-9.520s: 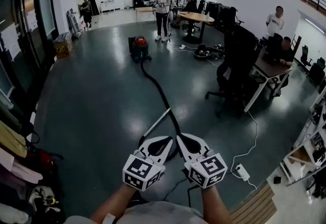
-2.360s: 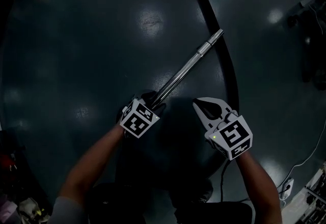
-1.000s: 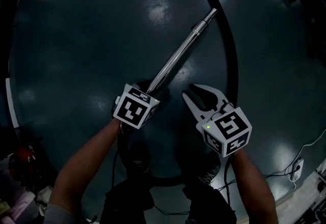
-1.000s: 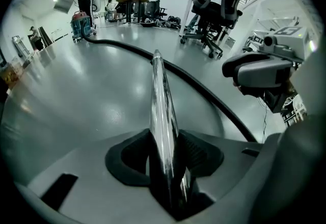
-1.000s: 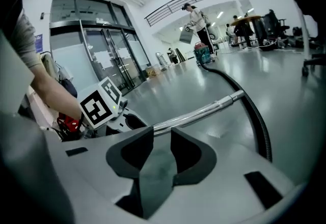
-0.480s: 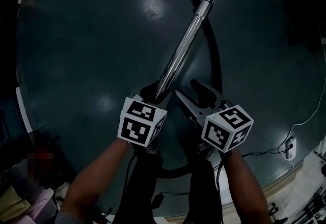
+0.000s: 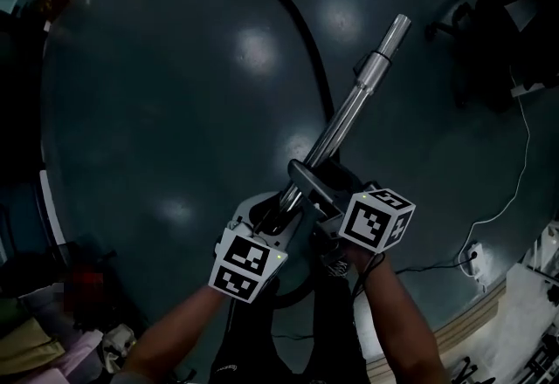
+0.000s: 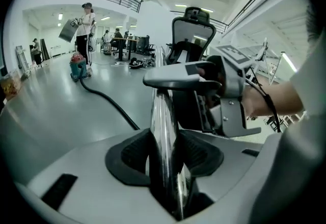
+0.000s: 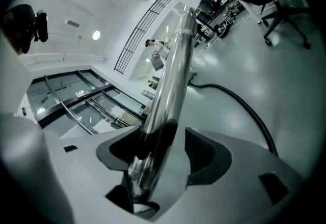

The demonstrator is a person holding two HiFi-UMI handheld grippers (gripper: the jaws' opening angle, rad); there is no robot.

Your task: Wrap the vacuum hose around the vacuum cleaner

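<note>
Mid-air, left gripper [image 7: 278, 206] clamping wand [image 7: 358, 103], right gripper [image 7: 307, 180] just opening round it.

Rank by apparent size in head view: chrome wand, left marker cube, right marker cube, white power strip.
1. chrome wand.
2. left marker cube, right marker cube: alike, unranked.
3. white power strip, though farther from camera.

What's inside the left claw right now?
A shiny chrome vacuum wand tube runs through the left claw, whose black pads press on both sides. Its lower end is hidden deep in the claw's throat.
</note>
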